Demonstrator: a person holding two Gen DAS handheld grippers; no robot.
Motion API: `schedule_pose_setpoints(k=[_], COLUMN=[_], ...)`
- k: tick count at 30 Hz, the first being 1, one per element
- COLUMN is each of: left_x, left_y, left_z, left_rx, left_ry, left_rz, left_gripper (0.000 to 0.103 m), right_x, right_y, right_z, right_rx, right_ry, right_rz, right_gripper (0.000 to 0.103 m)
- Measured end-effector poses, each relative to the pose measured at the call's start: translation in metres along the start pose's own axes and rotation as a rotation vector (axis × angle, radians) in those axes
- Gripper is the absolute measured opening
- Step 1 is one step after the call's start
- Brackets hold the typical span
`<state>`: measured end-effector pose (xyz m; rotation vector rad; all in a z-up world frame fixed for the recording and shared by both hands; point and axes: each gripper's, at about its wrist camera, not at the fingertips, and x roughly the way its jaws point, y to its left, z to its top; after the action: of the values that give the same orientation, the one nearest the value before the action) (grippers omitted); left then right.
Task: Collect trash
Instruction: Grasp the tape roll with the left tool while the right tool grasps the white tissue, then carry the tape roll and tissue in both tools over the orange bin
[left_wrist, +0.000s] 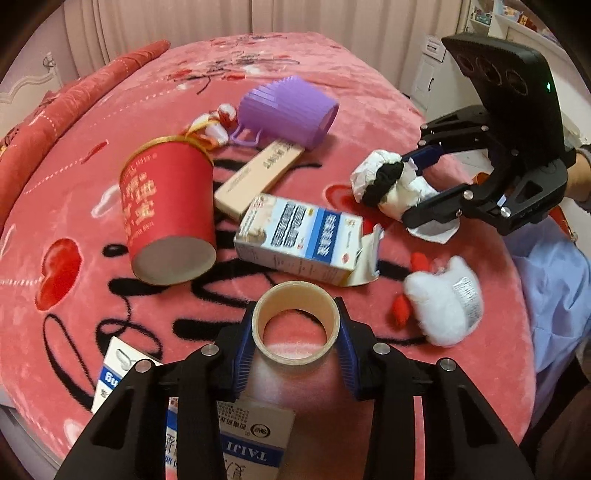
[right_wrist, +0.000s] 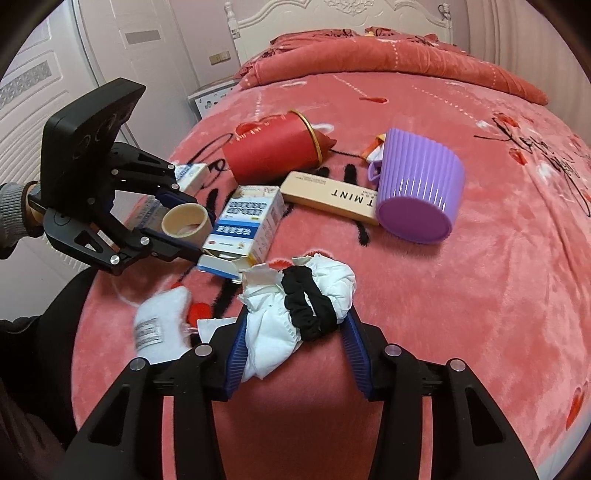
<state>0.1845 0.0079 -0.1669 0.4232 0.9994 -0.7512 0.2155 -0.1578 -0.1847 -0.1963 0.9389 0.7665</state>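
Left gripper (left_wrist: 295, 332) is clamped on the empty tape roll (left_wrist: 295, 323) at bottom centre, its hole facing the camera. Right gripper (right_wrist: 295, 325) pinches the crumpled tissue wad (right_wrist: 273, 325), looks lifted, I think. Further up, the opened medicine box (left_wrist: 295, 240) lies nearest the left one.

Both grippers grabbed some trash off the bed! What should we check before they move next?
1. Left gripper pinching the tape roll on both sides: ok.
2. Right gripper around the crumpled tissue with the black scrunchie: ok.
3. Tissue gripped firmly: cannot tell, the wad is soft and loose.
4. Grippers apart from each other: ok.
5. Trash bin or bag in sight: not ok, none visible.
6. Other trash left on the bed, such as the opened medicine box and red cup: not ok.
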Motion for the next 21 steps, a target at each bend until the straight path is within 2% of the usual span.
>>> schedule_pose_setpoints(k=[15,21], left_x=[-0.07,-0.097], left_y=[-0.047,-0.074], left_z=[0.013,0.013], left_rx=[0.028,0.034], left_ry=[-0.139,-0.188], left_rz=[0.066,0.082], left_gripper=[0.041,0.041], right_x=[-0.076,-0.113], right_y=[0.031,0.049], right_z=[-0.006,-0.018], right_rx=[0.016,0.025], right_ry=[-0.142,-0.195], right_rz=[-0.005,-0.006], right_gripper=[0.047,0.047])
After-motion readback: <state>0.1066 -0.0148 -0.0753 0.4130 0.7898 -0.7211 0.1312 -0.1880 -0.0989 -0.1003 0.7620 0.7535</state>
